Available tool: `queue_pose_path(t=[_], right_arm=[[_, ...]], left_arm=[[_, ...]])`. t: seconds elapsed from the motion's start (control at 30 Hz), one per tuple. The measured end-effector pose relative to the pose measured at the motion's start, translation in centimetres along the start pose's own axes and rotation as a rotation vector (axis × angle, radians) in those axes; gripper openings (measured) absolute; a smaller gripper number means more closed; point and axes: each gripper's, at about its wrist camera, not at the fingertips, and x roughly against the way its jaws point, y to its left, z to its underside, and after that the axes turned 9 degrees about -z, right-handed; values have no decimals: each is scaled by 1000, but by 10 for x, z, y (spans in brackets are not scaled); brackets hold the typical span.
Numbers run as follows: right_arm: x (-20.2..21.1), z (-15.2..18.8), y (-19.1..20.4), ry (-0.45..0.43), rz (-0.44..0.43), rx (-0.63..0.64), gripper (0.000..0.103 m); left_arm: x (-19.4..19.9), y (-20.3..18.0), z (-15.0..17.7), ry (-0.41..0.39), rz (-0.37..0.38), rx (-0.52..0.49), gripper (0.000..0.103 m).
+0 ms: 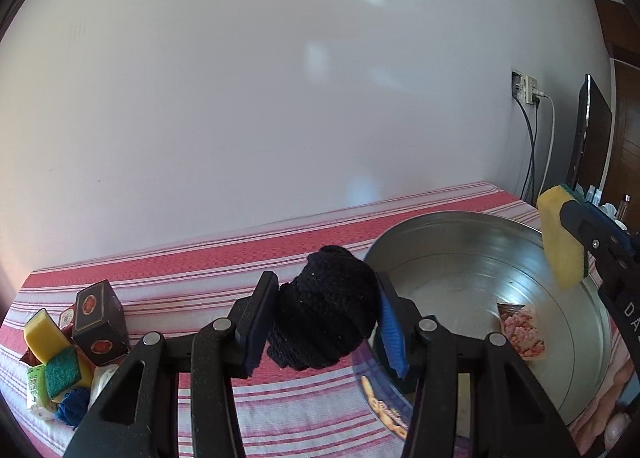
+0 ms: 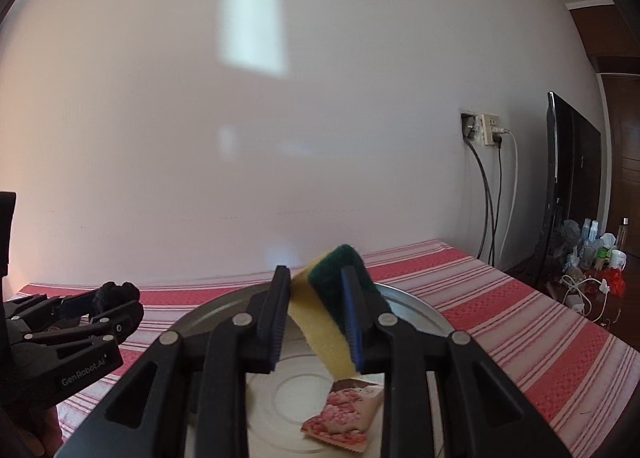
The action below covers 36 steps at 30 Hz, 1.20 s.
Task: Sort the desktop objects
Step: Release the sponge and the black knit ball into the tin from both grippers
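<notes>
One black knitted bundle was clamped between the jaws of the left gripper, held above the striped tablecloth beside the tin's left rim. One yellow-and-green sponge was clamped in the right gripper over the round metal tin. One pink snack packet lay inside the tin. Two more sponges and one dark box were piled at far left.

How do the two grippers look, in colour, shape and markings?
Both grippers, left and right, are black plastic linkages with silver pivot pins and ribbed blue finger pads. The left one's side carries white "GenRobot.AI" lettering. No cables or sleeves are visible.
</notes>
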Motion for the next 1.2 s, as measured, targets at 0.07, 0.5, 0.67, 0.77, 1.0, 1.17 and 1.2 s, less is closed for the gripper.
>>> queue_pose_path(t=[0.07, 0.5, 0.67, 0.77, 1.0, 1.17, 1.2], right_arm=[[-1, 1, -5, 8, 13, 5, 26], [-17, 7, -24, 95, 68, -21, 26], [-20, 10, -25, 111, 77, -19, 26], [-22, 11, -26, 118, 78, -22, 31], [6, 6, -19, -39, 118, -22, 100], [15, 3, -13, -99, 143, 8, 103], [15, 3, -12, -99, 141, 8, 103]], left_arm=[[0, -11, -2, 3, 19, -6, 51], [-11, -67, -2, 46, 52, -65, 51], [-16, -67, 3, 63, 52, -64, 51], [-17, -69, 7, 58, 66, -76, 52], [13, -70, 10, -102, -10, -118, 92], [21, -67, 14, -144, -55, -121, 96], [19, -64, 16, -133, -46, -113, 96]])
